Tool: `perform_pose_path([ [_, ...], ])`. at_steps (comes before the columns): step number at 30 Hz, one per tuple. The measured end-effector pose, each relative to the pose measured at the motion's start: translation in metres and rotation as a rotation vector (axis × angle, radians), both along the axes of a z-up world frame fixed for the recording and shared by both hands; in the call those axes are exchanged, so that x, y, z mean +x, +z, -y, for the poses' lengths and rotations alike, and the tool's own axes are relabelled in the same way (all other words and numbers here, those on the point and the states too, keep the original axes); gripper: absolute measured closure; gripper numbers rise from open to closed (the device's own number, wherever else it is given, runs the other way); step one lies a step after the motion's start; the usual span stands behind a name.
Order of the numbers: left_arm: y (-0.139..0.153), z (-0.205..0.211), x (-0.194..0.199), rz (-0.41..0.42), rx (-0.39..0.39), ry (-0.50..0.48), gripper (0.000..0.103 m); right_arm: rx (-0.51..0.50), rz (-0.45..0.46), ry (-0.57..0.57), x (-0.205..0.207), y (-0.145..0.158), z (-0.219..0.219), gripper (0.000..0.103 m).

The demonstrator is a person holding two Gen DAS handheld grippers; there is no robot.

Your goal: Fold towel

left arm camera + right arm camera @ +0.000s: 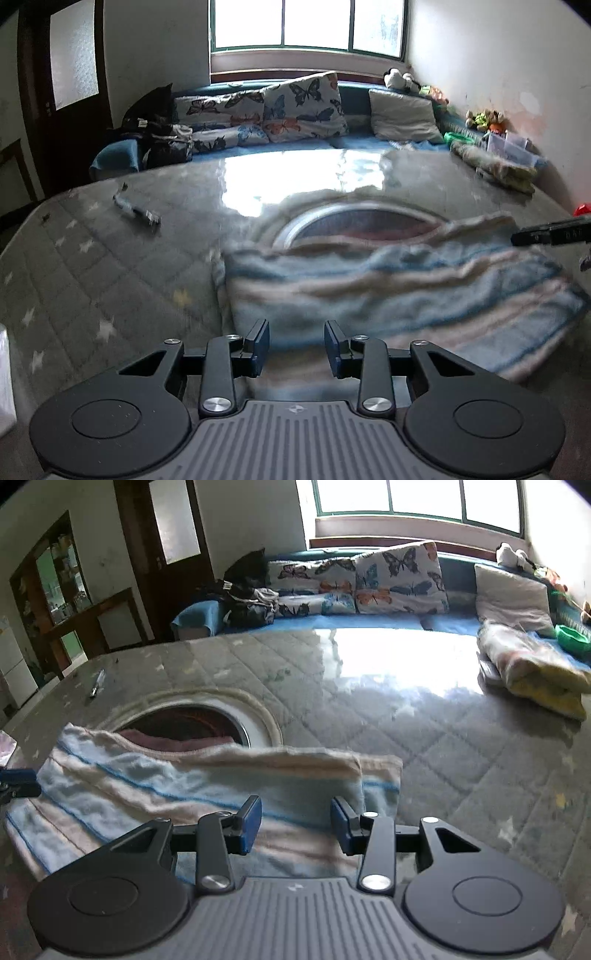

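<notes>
A striped towel [399,291] in pale blue, cream and pink lies folded on the glossy quilted table top, its far edge next to a round hole. My left gripper [296,345] hovers open over the towel's near left part, nothing between its blue pads. In the right wrist view the same towel [192,786] spreads to the left and centre, and my right gripper [296,823] stands open above its near right end. The right gripper's finger shows at the right edge of the left wrist view [550,230]. A bit of the left gripper shows at the left edge [16,781].
A round hole [188,722] with a pale rim opens in the table beyond the towel. A pen [96,683] lies far left. Folded cloths [535,672] sit at the far right. A couch with butterfly cushions [303,107] runs along the back under the window.
</notes>
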State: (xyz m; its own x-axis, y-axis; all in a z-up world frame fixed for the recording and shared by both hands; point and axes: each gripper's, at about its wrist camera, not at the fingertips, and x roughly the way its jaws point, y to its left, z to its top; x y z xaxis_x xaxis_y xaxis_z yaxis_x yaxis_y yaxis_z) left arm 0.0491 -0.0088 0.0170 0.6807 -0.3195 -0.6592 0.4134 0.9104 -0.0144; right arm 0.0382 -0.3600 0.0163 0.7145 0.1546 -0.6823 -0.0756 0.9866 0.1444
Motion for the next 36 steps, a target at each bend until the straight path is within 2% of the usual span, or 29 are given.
perform_pose_path([
  [6,0.003,0.013,0.046,0.008,-0.006,-0.03,0.071,0.007,-0.013,-0.031,0.024,-0.006,0.004,0.061],
  [10,-0.009,0.013,0.071,-0.032,0.023,-0.008,0.071,0.014,-0.017,-0.029,0.026,-0.01,0.007,0.061],
  [11,-0.013,0.011,0.077,-0.042,0.032,0.004,0.075,0.013,-0.017,-0.026,0.026,-0.01,0.007,0.061],
  [14,-0.019,0.001,0.083,-0.053,0.011,0.017,0.078,0.015,-0.018,-0.021,0.026,-0.01,0.008,0.062],
  [16,-0.015,-0.002,0.08,-0.054,-0.011,0.026,0.078,0.016,-0.016,-0.025,0.026,-0.008,0.007,0.062],
  [22,-0.019,-0.003,0.078,-0.015,0.032,0.017,0.078,0.013,-0.012,-0.028,0.024,-0.012,0.006,0.061],
  [27,-0.006,-0.01,0.066,0.01,0.024,0.051,0.078,-0.022,0.003,-0.025,0.018,-0.003,-0.001,0.061],
  [30,0.0,-0.023,0.046,-0.011,-0.019,0.079,0.068,-0.022,0.013,0.007,0.007,0.005,-0.011,0.061],
  [36,-0.001,-0.041,-0.006,-0.053,-0.035,0.168,0.054,-0.012,-0.001,0.112,-0.01,0.01,-0.043,0.061],
])
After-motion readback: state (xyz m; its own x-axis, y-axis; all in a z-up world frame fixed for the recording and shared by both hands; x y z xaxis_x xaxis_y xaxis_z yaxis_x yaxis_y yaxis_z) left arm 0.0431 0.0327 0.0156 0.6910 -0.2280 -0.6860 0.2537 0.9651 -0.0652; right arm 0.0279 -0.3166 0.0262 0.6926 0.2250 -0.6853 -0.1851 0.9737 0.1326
